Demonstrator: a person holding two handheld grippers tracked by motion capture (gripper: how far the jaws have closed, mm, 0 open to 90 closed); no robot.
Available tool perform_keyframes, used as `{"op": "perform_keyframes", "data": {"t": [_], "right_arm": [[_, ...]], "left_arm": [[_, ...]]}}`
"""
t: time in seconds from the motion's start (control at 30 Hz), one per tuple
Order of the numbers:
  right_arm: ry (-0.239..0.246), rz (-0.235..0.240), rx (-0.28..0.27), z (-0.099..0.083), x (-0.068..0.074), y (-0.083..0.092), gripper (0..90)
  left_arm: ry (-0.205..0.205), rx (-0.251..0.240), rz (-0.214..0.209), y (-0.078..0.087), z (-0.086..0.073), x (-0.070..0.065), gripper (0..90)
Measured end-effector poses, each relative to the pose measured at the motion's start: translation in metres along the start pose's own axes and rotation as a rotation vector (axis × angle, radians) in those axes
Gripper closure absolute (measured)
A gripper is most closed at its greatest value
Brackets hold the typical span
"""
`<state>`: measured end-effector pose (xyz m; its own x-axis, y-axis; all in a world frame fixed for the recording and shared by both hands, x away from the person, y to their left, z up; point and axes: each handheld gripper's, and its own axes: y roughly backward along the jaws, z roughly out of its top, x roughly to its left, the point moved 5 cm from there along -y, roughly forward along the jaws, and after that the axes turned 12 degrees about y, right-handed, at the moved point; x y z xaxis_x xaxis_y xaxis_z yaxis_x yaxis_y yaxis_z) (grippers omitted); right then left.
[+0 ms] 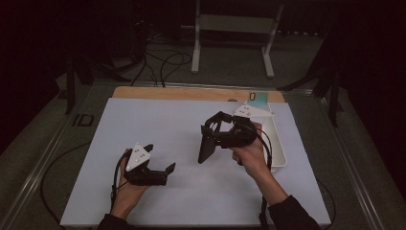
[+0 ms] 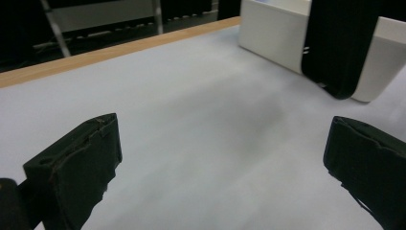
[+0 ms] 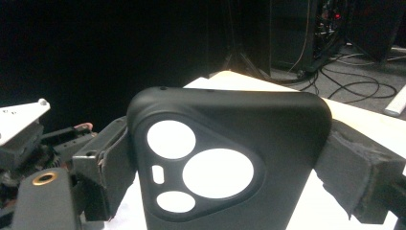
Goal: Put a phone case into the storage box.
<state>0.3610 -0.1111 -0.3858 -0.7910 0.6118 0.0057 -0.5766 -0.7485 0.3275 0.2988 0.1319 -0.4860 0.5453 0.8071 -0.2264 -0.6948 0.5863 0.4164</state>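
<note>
I hold the black phone case (image 3: 230, 167) clamped in the right tool (image 1: 215, 139) above the tabletop's (image 1: 182, 129) right side, left tool (image 1: 160, 160) wide open and empty; next I judge it goes into the white bin (image 1: 277, 143).

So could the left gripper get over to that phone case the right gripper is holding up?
Probably yes. The left gripper has its jaws open with nothing between them, and bare white mat lies between it and the phone case, which hangs clamped in the right gripper with its lower end free.
</note>
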Motion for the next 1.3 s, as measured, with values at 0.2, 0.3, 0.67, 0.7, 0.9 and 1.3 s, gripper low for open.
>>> {"op": "perform_keyframes", "data": {"t": [0.2,0.3,0.67,0.7,0.9,1.3], "right_arm": [[0.002,-0.008,0.004,0.001,-0.001,0.0,14.1],[0.006,-0.013,0.008,0.001,-0.003,0.0,14.1],[0.02,-0.028,0.01,0.002,-0.007,0.002,14.2],[0.019,-0.032,0.012,0.002,-0.008,0.003,14.2],[0.016,-0.048,0.013,0.003,-0.013,0.005,14.2],[0.015,-0.082,0.018,0.003,-0.023,0.007,14.2]], "left_arm": [[0.005,0.001,0.055,0.01,-0.005,0.019,0.1],[0.002,-0.001,0.071,0.017,-0.008,0.029,0.1],[-0.001,-0.006,0.085,0.031,-0.016,0.048,0.1],[-0.003,-0.005,0.09,0.034,-0.019,0.051,0.1],[-0.005,-0.009,0.115,0.043,-0.028,0.059,0.1],[-0.001,-0.032,0.124,0.053,-0.037,0.062,0.1]]}}
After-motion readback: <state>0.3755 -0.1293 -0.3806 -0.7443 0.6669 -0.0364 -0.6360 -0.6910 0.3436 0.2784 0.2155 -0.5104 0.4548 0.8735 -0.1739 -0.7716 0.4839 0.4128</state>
